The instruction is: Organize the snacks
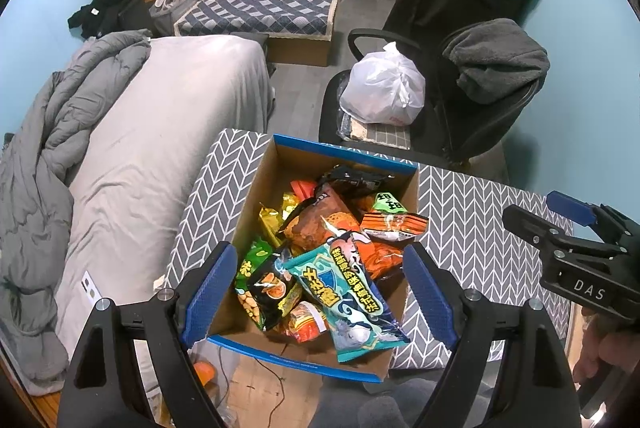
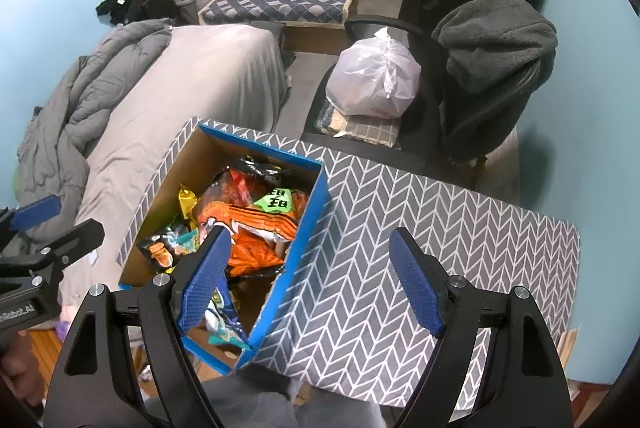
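While my left gripper (image 1: 318, 292) hangs over the cardboard box (image 1: 256, 188), its jaws stand wide apart and hold nothing; the snack packets lie heaped directly below and between them, the teal packet (image 1: 352, 292) topmost and nearest. My right gripper (image 1: 576, 240) shows off to the right above the patterned table (image 1: 480, 220), apart from the box.

Seen from my right gripper (image 2: 310, 280), the jaws are likewise spread and empty. The box sits down to the left of them, orange packets (image 2: 256, 252) just beyond my left pad (image 2: 204, 280), and bare tabletop lies under the right pad. To do this well, I judge I should descend straight and pinch one loose top packet by its flat edge, not several together.
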The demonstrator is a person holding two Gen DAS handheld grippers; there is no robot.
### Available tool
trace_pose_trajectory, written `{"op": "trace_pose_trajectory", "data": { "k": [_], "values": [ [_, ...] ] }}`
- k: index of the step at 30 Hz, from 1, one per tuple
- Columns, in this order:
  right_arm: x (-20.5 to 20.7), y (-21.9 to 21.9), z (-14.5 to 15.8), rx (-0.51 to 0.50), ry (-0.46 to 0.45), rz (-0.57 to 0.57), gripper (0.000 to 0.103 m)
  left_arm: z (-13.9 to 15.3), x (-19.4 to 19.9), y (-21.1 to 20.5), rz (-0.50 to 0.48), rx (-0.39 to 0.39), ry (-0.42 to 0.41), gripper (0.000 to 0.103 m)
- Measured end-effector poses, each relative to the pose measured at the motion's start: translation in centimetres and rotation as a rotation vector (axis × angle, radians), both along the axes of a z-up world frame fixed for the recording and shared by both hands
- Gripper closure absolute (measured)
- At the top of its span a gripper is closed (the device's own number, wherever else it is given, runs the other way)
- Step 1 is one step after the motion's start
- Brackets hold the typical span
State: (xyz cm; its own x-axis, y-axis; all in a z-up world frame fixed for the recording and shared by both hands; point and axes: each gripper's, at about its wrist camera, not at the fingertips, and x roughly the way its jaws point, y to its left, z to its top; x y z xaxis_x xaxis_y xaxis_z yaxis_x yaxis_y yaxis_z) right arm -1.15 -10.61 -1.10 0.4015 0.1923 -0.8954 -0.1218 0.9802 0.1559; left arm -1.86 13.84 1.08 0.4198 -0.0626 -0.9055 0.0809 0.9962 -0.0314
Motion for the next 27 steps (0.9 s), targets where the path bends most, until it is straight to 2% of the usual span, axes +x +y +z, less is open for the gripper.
{"op": "trace_pose_trajectory", "data": {
  "k": [27],
  "values": [
    [1.5, -2.1, 0.2, -0.014, 0.011, 0.035, 0.022, 0.4, 1.1, -1.9, 0.030, -0.023, 0.007, 0.017]
  ]
}}
